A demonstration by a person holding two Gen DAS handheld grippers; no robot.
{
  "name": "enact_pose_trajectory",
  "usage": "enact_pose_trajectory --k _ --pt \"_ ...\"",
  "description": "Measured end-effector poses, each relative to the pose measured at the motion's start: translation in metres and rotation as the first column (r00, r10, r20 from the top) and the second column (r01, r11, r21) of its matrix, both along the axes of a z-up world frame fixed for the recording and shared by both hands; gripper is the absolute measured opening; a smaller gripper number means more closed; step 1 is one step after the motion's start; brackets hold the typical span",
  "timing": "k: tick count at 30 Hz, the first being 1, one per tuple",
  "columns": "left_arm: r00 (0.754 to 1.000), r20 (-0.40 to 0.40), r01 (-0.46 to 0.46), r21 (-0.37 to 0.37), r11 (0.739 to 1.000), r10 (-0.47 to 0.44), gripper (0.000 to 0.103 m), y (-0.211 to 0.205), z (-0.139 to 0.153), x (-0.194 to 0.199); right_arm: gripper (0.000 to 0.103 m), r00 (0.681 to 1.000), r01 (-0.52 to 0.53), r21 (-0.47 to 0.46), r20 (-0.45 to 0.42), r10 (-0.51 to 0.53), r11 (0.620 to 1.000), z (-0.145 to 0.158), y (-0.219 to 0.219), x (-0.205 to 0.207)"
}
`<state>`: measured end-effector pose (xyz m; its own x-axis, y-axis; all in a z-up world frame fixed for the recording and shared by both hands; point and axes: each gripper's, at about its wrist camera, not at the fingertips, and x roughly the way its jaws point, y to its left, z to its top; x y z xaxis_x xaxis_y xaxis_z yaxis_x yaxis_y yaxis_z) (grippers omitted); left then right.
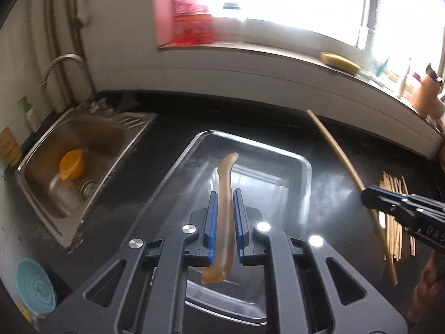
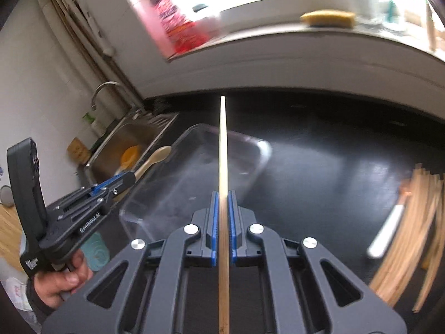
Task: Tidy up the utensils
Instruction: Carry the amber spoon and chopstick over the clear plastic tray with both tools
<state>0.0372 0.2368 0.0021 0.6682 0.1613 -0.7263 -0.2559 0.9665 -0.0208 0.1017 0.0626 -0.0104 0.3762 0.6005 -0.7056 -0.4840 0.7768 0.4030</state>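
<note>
A translucent amber spoon (image 1: 224,217) is clamped between the blue pads of the left gripper (image 1: 225,194) and held above the clear tray (image 1: 303,167) on the black counter (image 1: 347,150). A single wooden chopstick (image 2: 223,194) is pinched by the right gripper (image 2: 223,194), its tip pointing far — over the tray's right side. More chopsticks (image 1: 395,214) lie loose on the right; a steel sink (image 1: 91,139) sits left.

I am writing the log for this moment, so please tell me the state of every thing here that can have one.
Left tongs: shut on the spoon.
Spoon: held above the tray.
Right tongs: shut on one chopstick.
Chopstick: held, off the counter.
Clear tray: lying empty on the counter.
Chopstick pile: lying loose on the counter.
Sink: yellow cup inside.
</note>
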Motion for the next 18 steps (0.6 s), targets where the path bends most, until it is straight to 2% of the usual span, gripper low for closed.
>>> enact_pose_trajectory --k 7,12,18 --pt "0.999 -0.026 -0.028 -0.052 0.998 0.027 0.011 0.026 -0.022 0.01 0.008 0.99 -0.035 0.014 -0.14 0.036 0.999 -0.033 0.065 0.018" --pt "0.999 -0.041 -0.029 -0.079 0.996 0.025 0.01 0.035 -0.035 0.022 0.008 0.982 -0.035 -0.009 -0.183 0.033 0.999 -0.049 0.087 0.029" --pt "0.998 -0.056 -0.025 -0.087 0.996 0.02 0.01 0.041 -0.044 0.031 0.008 0.983 -0.038 -0.044 -0.18 0.03 0.998 -0.059 0.1 0.038"
